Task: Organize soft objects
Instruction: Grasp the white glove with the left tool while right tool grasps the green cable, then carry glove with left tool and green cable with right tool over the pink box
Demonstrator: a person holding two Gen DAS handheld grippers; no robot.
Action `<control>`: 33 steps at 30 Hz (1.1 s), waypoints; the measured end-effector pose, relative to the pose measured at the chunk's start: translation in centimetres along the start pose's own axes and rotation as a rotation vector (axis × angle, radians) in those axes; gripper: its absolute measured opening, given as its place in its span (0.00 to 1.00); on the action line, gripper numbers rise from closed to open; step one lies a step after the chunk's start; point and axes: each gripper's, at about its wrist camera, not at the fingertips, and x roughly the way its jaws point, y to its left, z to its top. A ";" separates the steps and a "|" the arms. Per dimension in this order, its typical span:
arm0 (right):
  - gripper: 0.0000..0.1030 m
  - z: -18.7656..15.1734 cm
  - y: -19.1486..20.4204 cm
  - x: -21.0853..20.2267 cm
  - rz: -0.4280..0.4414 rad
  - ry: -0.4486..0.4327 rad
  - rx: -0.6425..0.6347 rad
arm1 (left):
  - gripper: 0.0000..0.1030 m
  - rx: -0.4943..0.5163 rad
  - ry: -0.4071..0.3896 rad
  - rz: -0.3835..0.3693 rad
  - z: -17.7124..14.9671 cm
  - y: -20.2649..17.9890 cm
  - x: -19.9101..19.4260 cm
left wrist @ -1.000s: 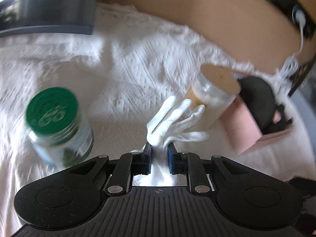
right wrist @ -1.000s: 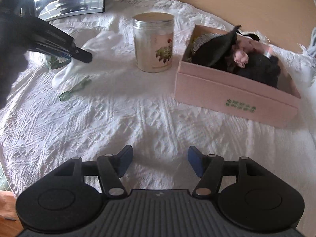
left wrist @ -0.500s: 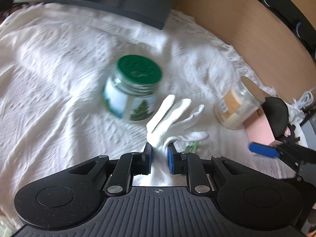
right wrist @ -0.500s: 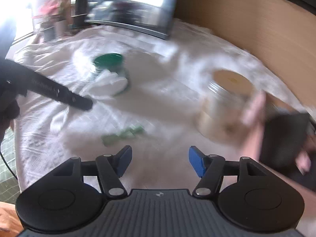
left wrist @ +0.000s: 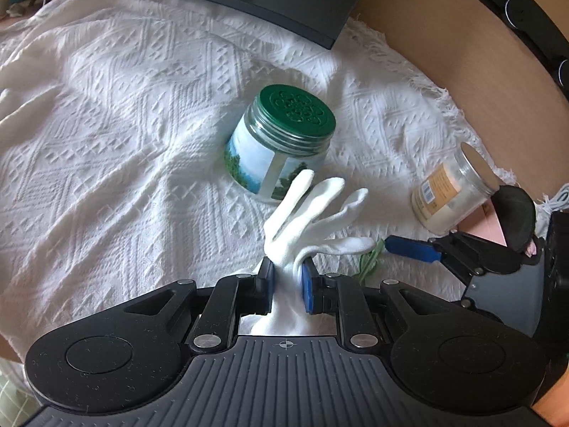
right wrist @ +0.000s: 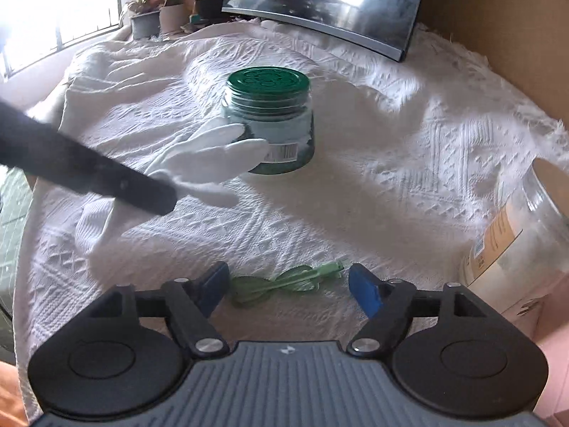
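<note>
My left gripper (left wrist: 287,274) is shut on the cuff of a white glove (left wrist: 313,210), which hangs just above the white cloth with its fingers spread forward. From the right wrist the same white glove (right wrist: 213,156) shows in front of a green-lidded jar (right wrist: 270,117). My right gripper (right wrist: 287,275) is low over the cloth with its jaws opening. A small green looped cord (right wrist: 281,281) lies on the cloth between its blue pads, which are not touching it. One of the right gripper's fingers (left wrist: 412,249) reaches in beside the green cord (left wrist: 368,261).
A white textured cloth (left wrist: 124,124) covers the table. The green-lidded jar (left wrist: 284,142) stands mid-table and a cream jar (left wrist: 451,192) at right, next to a pink box (left wrist: 496,226) holding dark items. A monitor (right wrist: 327,0) and potted plants (right wrist: 153,10) stand at the back.
My right gripper swung left from the pink box, came down over the green cord and opened wider. My left gripper carried the glove toward the green-lidded jar and stayed shut on it.
</note>
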 end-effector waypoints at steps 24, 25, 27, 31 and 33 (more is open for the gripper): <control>0.26 0.0 -1.1 -1.8 0.012 -0.012 0.152 | 0.18 -0.016 0.024 -0.003 -0.3 -0.2 0.2; 0.26 0.2 -1.4 -1.6 0.005 -0.014 0.187 | 0.18 -0.025 0.025 -0.002 -0.3 -0.1 0.2; 0.26 0.7 -1.9 -0.8 -0.008 0.006 0.260 | 0.18 -0.036 0.024 0.000 -0.2 0.1 0.3; 0.26 1.4 -1.5 0.6 -0.082 0.023 0.310 | 0.18 -0.048 0.034 -0.008 -0.2 0.4 0.6; 0.25 1.8 -0.7 1.0 -0.107 0.031 0.265 | 0.18 -0.053 0.040 -0.004 -0.3 0.4 0.8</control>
